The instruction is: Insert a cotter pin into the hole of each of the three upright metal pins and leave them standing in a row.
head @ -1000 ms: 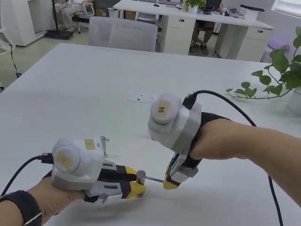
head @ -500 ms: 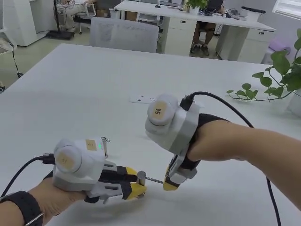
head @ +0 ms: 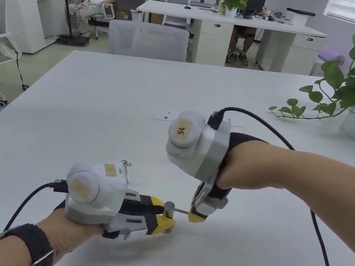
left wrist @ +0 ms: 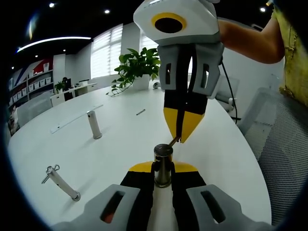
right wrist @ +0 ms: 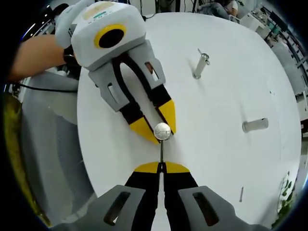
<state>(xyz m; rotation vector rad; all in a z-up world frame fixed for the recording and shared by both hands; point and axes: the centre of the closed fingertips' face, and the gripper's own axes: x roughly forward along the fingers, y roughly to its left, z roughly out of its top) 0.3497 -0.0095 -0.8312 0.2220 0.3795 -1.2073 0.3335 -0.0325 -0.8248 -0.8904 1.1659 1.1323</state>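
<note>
My left gripper (head: 163, 217) is shut on a short steel pin (head: 168, 209), held at the near edge of the white table. In the left gripper view the pin (left wrist: 163, 163) stands upright between the yellow tips. My right gripper (head: 195, 216) is shut on a thin cotter pin (head: 181, 211), whose free end meets the pin's head (right wrist: 162, 130). I cannot tell how deep it sits. A second pin (left wrist: 94, 124) stands upright farther out. A third pin (left wrist: 60, 177), with a cotter pin through its top, appears to lie on the table.
A loose cotter pin (left wrist: 140, 112) lies farther out on the table (head: 100, 100). A white strip (head: 166, 116) lies mid-table and a potted plant (head: 333, 83) stands at the right edge. Desks, chairs and seated people are beyond the table.
My right gripper has moved a little left toward the held pin, so less of the cotter pin shows between the two grippers. The left gripper has held still.
</note>
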